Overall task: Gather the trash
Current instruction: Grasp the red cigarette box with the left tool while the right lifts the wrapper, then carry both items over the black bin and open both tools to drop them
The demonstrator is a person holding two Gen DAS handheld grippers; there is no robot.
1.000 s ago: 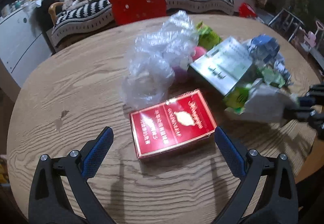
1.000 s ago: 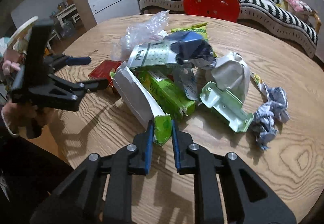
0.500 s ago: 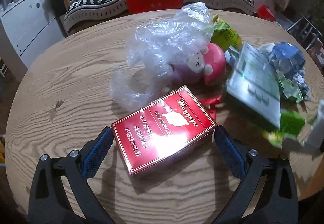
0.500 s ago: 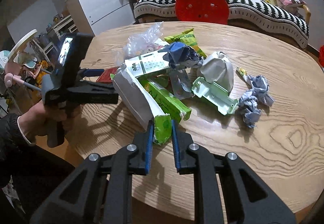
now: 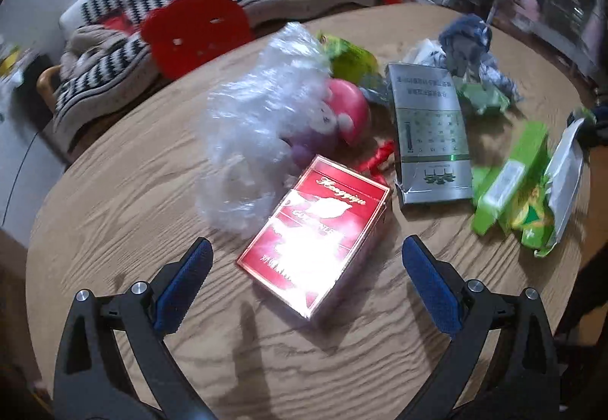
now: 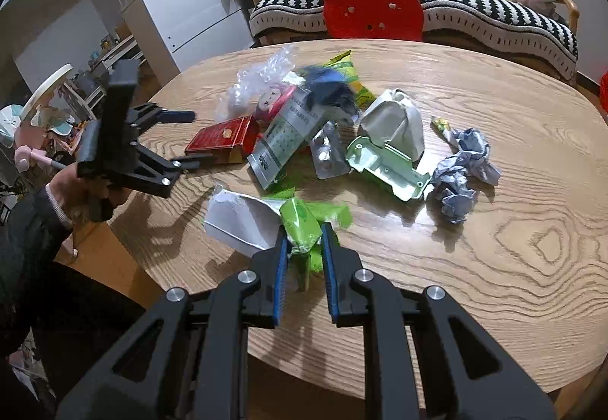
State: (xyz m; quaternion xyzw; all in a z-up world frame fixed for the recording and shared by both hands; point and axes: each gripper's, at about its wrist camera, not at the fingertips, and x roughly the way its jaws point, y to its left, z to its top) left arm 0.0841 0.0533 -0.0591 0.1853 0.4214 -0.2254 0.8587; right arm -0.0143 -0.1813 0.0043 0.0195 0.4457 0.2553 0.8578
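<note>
Left hand-held gripper [image 5: 306,258]: jaws spread wide, blue pads [image 5: 182,285] well apart, low over the table [image 5: 114,192], nothing btwn them. Right hand-held gripper [image 6: 304,241]: jaws nearly together, clamping a green wrapper [image 6: 300,222]. Person's left hand [image 6: 81,188] grips the left handle.

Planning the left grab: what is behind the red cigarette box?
Behind the red cigarette box, touching its far edge: a crumpled clear plastic bag, a pink and purple plush toy and a red ribbon. The bag covers the toy's left side.
</note>
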